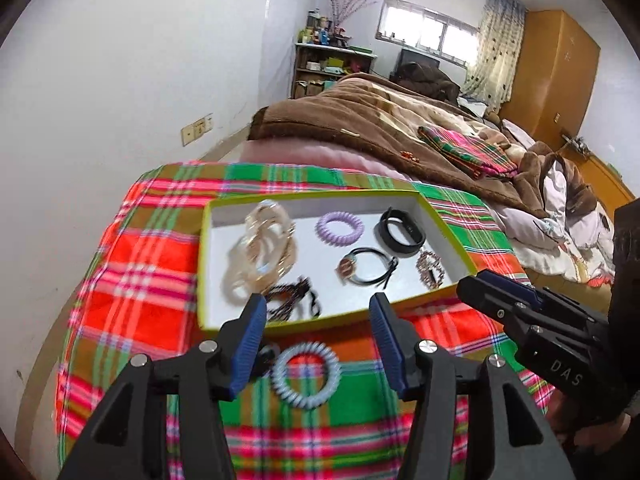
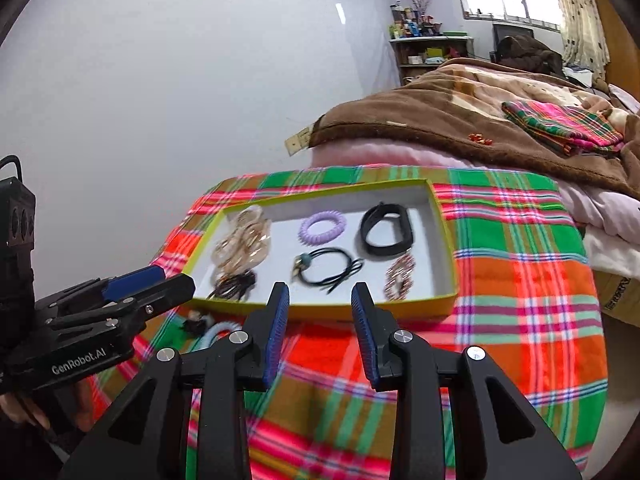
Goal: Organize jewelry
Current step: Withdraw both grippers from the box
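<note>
Mostly sorted, by the look of it — the shallow white box with the yellow-green rim (image 1: 208, 264) on the plaid cloth (image 1: 152, 264) already holds a heap of pale gold bangles (image 1: 262, 252), a lilac spiral hair tie (image 1: 340, 227), a black wristband (image 1: 400, 232), a black cord bracelet (image 1: 366, 268) and a beaded piece (image 1: 429, 268). Left outside, just before the box, lie a pale blue spiral hair tie (image 1: 306, 376) and a small dark item (too hidden to name). Both tools are empty: the left gripper (image 1: 316, 328) hangs with jaws apart over the blue tie, the right gripper (image 2: 320, 312) likewise parted — narrower. Lettering reads "GenRobot.AI" and "DAS".
</note>
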`<state>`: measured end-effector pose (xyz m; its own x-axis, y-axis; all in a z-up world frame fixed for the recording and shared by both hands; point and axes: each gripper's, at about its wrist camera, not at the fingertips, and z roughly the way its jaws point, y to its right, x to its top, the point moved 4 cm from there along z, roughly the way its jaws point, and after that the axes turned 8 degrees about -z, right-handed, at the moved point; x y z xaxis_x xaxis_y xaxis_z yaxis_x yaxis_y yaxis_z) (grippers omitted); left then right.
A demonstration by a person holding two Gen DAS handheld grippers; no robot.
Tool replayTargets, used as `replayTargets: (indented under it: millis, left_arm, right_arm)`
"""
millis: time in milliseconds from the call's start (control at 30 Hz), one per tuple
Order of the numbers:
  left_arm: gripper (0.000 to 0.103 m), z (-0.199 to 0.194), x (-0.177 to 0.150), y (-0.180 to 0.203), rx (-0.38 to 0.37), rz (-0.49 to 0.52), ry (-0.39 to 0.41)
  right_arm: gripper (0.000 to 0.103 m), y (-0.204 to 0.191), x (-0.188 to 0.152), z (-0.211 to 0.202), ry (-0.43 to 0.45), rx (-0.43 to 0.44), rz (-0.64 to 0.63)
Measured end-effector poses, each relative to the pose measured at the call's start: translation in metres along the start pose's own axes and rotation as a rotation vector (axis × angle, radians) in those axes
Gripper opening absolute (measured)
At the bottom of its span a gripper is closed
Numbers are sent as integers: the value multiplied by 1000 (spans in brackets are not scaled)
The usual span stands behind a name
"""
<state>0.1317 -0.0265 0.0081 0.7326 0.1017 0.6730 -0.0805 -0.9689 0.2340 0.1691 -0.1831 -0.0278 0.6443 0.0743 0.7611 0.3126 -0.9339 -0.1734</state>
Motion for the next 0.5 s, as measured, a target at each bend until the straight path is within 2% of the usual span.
replayTargets:
  millis: [100, 267, 500]
  left_arm:
    - [58, -8, -9, -22, 16, -48, 7]
    - [59, -11, -24, -60, 53, -131, -7]
    - [60, -16, -39, -88, 51, -192, -8]
  right_arm:
    - [44, -12, -8, 3, -12, 26, -6]
    - [45, -35, -20, 17, -44, 59, -33]
    - [45, -60, -32, 40, -104, 68, -94]
